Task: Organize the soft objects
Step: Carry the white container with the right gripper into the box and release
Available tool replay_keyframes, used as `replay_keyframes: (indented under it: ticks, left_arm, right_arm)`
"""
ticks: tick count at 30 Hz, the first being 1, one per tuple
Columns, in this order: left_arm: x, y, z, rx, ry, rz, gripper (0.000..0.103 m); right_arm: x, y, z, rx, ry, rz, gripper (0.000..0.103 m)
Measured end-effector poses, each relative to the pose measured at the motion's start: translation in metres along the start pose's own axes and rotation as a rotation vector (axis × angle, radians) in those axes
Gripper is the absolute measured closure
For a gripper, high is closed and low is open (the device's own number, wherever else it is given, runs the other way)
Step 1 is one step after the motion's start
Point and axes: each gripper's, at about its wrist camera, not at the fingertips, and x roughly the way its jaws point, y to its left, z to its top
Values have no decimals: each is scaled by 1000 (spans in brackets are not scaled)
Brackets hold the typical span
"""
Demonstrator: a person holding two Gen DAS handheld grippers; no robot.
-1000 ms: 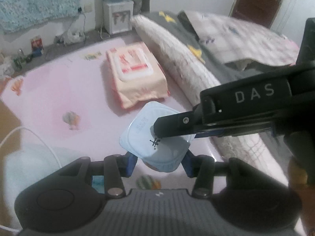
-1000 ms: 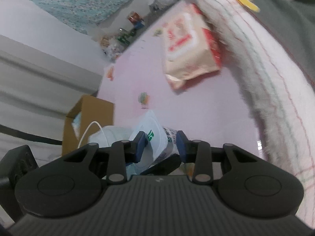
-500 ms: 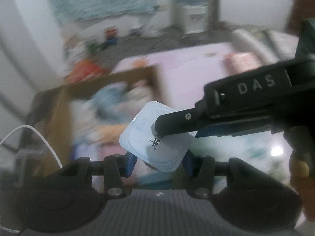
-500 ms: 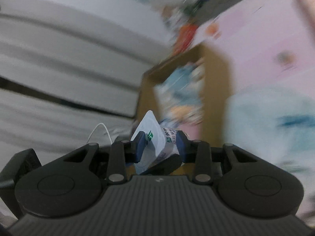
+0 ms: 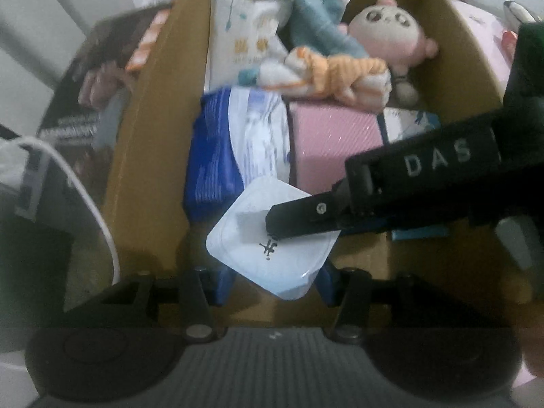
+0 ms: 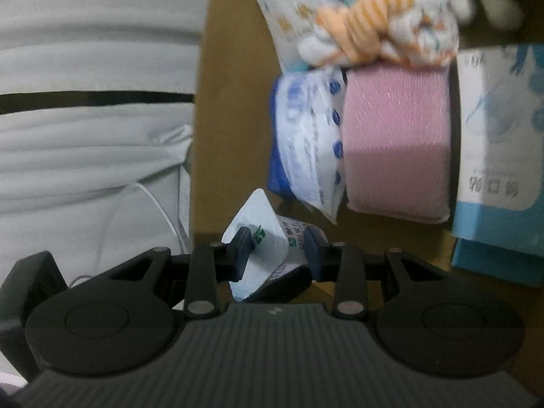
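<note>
Both claws held one thing between them: a small white tissue pack (image 5: pixel 272 248), hanging just above the near end of the open cardboard box (image 5: pixel 149 156). The left claw (image 5: pixel 275 275) was partly closed, its blue pads pressing the pack's two sides from below. The right claw (image 6: pixel 277 251) had narrowed further and pinched the same pack (image 6: pixel 258 238) at its printed end, one black finger (image 5: pixel 302 214) lying across the pack's white top in the left wrist view.

The box beneath was already fairly full. A pink block wrapped in plastic (image 5: pixel 336 146) lay in the middle, with a blue and white packet (image 5: pixel 238 146) touching its left side and a pale blue carton (image 6: pixel 499 170) just beside it on the right. Behind these an orange and white striped soft toy (image 5: pixel 333 74) rested on the pink block's far edge. A round-faced plush doll (image 5: pixel 391 30) sat in the far corner, next to a teal plush (image 5: pixel 319 23) and a white wipes packet (image 5: pixel 238 34). A white cable (image 5: pixel 85 187) curved along outside the box's left wall.
</note>
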Motion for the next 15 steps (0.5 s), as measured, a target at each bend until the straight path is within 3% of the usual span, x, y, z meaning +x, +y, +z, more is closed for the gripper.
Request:
replay_keyframes:
  ticks: [5,15]
  left_arm:
    - [-5,2,-5,8,-9,-21,42]
    - [-27,2,-7,-12,1,-34,40]
  right_arm:
    - [14,-14,-6,38,35,-7,70]
    - [19,-7,-10,17,78,-11,70]
